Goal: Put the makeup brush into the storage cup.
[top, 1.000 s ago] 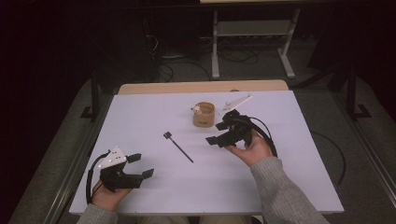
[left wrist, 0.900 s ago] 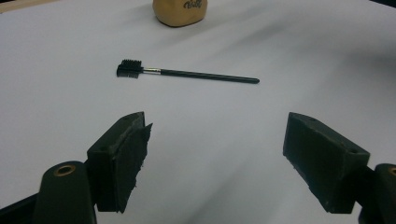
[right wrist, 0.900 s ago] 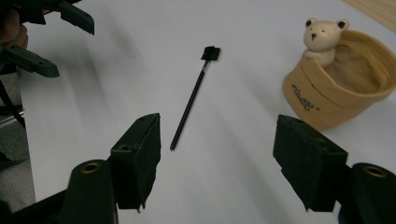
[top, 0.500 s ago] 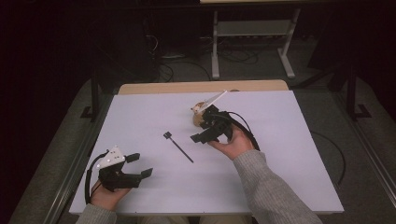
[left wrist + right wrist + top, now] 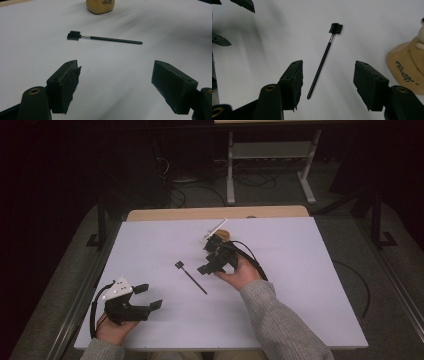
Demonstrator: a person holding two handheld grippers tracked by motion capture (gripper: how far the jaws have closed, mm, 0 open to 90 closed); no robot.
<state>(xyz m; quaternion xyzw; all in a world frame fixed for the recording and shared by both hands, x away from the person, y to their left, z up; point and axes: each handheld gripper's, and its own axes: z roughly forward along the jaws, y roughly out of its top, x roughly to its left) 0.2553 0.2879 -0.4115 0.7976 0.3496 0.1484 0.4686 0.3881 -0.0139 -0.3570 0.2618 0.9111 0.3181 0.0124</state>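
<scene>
A thin black brush [image 5: 191, 277] with a small comb head lies flat on the white table [image 5: 310, 285], mid-left. My right gripper [image 5: 205, 258] hovers just right of it, open, jaws pointing left. In the right gripper view the brush [image 5: 322, 62] runs up between the spread jaws of this gripper [image 5: 328, 82], handle end nearest. My left gripper [image 5: 150, 296] rests open near the front left edge. From the left gripper view, the brush [image 5: 105, 38] lies crosswise well beyond the open gripper [image 5: 115, 85]. Nothing is held.
A tan holder [image 5: 223, 235] with a white stick in it stands behind the right gripper; it also appears as a tan holder [image 5: 405, 72] at the right and a tan holder [image 5: 100, 6] at the top. A wooden strip [image 5: 215, 213] edges the table's far side.
My right gripper has moved left and toward me, from beside the tan holder to just right of the brush. The left gripper has stayed put.
</scene>
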